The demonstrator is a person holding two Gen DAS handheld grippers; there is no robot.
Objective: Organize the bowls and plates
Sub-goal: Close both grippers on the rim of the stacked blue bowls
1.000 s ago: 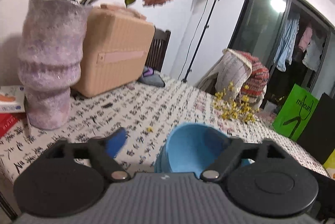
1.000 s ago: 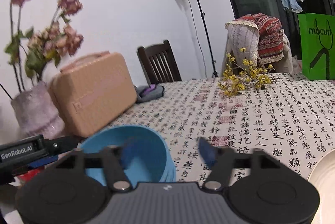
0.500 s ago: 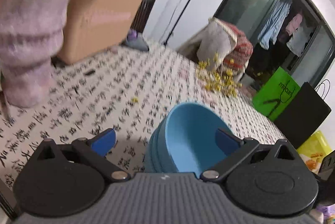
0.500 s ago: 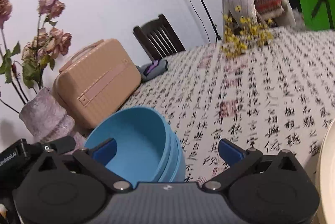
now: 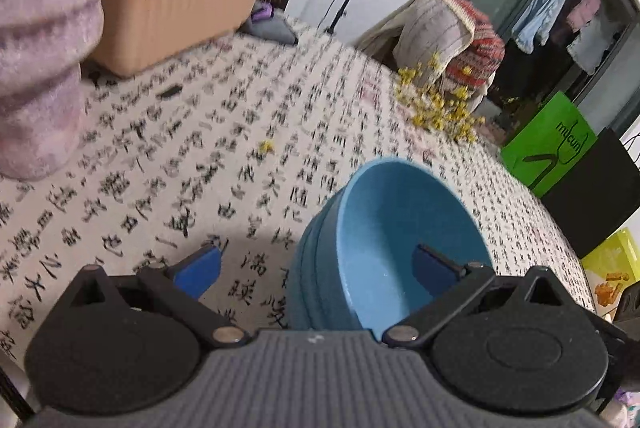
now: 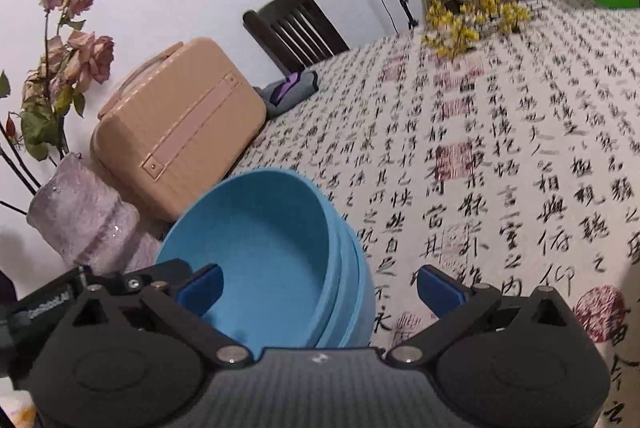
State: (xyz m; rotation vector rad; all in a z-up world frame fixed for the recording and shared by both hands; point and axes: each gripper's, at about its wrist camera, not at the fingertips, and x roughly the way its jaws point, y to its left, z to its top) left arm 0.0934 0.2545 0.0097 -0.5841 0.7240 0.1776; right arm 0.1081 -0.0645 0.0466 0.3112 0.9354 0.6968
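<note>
A stack of blue bowls (image 5: 400,240) stands on the calligraphy-print tablecloth (image 5: 240,147), right in front of both grippers. My left gripper (image 5: 316,268) is open. Its right pad hangs over the top bowl's hollow and its left pad over the cloth, so the stack's left wall lies between them, untouched. In the right wrist view the same blue bowls (image 6: 272,248) sit low and left. My right gripper (image 6: 320,290) is open too, left pad inside the bowl and right pad outside, the stack's right wall between them. The left gripper's black body (image 6: 52,304) shows at that view's left edge.
A beige hard case (image 6: 176,131) and a mauve fuzzy vase (image 6: 84,224) with dried roses stand behind the bowls. Yellow flower sprigs (image 5: 440,107) lie at the far side. A dark chair (image 6: 292,27), a green bag (image 5: 548,143) and a black bag (image 5: 592,195) border the table.
Both grippers have opened wider and tipped downward towards the bowls. The blue stack now looms larger, with its walls between each pair of pads.
</note>
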